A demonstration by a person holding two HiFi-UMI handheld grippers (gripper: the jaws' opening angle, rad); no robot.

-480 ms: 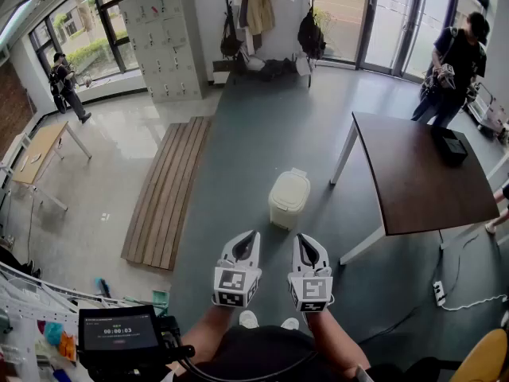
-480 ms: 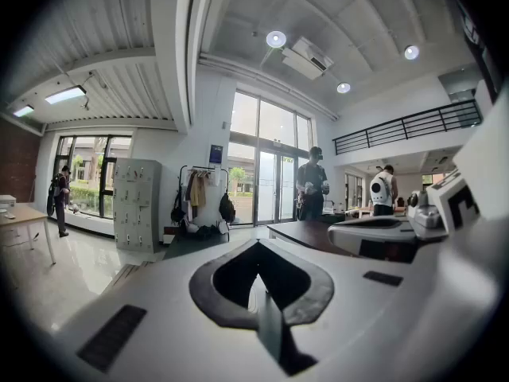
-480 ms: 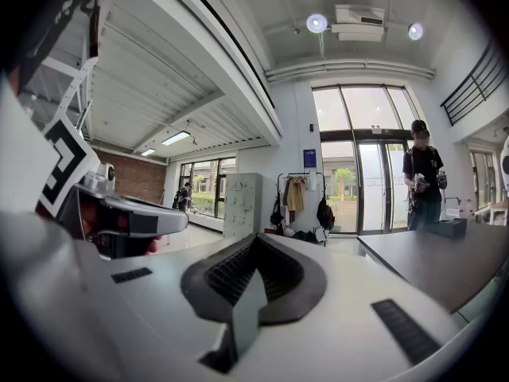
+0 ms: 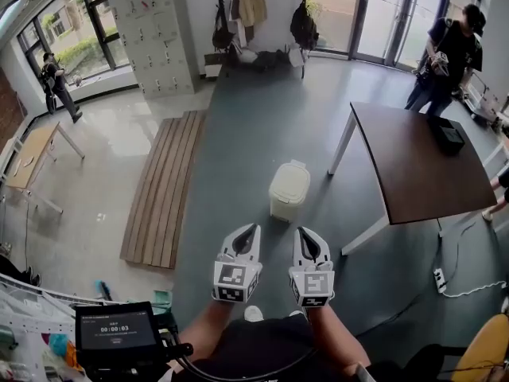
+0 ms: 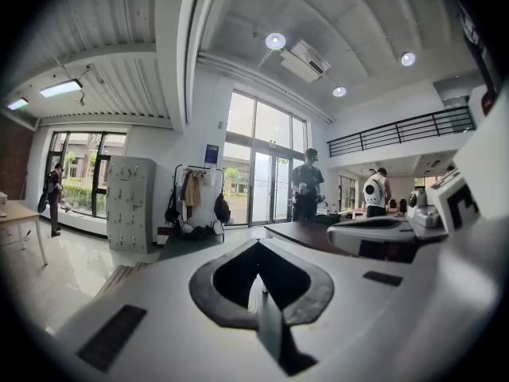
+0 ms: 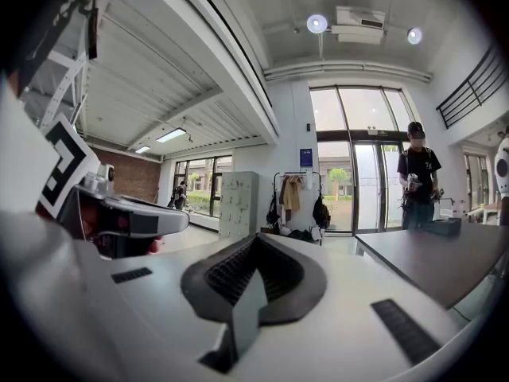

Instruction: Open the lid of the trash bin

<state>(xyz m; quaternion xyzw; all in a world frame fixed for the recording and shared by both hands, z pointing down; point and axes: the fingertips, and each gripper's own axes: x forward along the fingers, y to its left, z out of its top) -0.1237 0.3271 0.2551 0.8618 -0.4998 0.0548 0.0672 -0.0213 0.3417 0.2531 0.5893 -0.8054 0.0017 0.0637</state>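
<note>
The trash bin (image 4: 289,190) is a small cream container on the grey floor, its lid down, just left of the table leg. Both grippers are held side by side in front of the person, nearer than the bin and clear of it. My left gripper (image 4: 248,231) is shut with nothing in it, and so is my right gripper (image 4: 305,235). In the left gripper view the jaws (image 5: 256,245) meet at a point and look out across the room at head height. The right gripper (image 6: 256,239) shows the same. Neither gripper view shows the bin.
A dark brown table (image 4: 417,165) on white legs stands right of the bin. A wooden slatted platform (image 4: 163,185) lies on the floor to the left. A person (image 4: 441,54) stands at the table's far end. Lockers (image 4: 151,30) and a coat rack (image 4: 258,10) line the back wall.
The head view has shifted a little, so the bin and table sit slightly higher in the picture. Both grippers stay shut and side by side.
</note>
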